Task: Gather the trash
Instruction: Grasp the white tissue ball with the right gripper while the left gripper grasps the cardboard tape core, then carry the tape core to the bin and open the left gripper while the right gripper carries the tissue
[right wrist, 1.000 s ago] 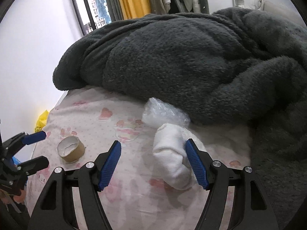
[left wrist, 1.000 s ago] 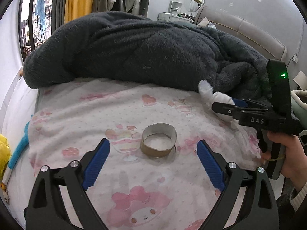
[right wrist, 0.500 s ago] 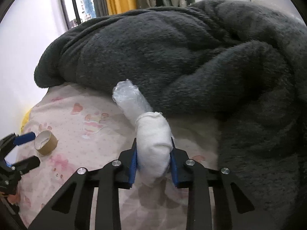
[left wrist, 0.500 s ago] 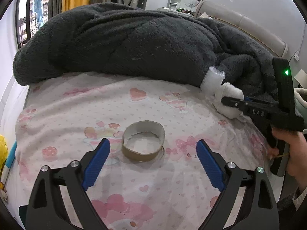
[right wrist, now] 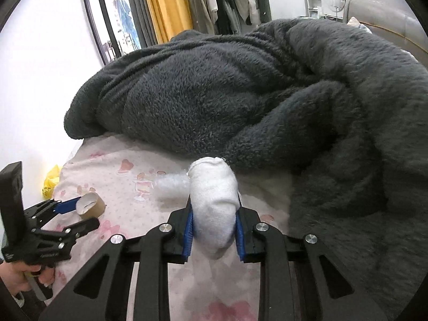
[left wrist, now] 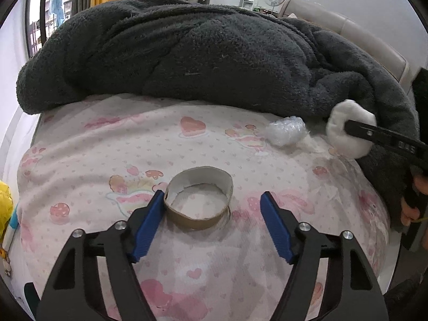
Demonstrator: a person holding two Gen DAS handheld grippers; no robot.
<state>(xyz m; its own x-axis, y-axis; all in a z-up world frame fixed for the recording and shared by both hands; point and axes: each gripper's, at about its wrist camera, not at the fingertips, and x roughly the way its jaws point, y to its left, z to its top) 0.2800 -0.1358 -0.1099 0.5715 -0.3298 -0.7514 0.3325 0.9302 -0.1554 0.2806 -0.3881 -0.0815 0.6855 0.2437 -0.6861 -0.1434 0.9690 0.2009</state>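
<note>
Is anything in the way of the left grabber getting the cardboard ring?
Nothing visible is. The cardboard ring lies on the bedsheet between the fingers of the left gripper, whose jaws have just been closing; one pad touches its side, the other stands apart.

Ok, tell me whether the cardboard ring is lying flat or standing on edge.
Lying flat: the cardboard ring rests on the bedsheet with its hollow facing up.

On the bed: one cardboard ring (left wrist: 199,200) at 6 o'clock, one plastic wad (left wrist: 285,133) at 2 o'clock, one white sock (right wrist: 214,203), one dark blanket (left wrist: 187,53), two grippers.
</note>
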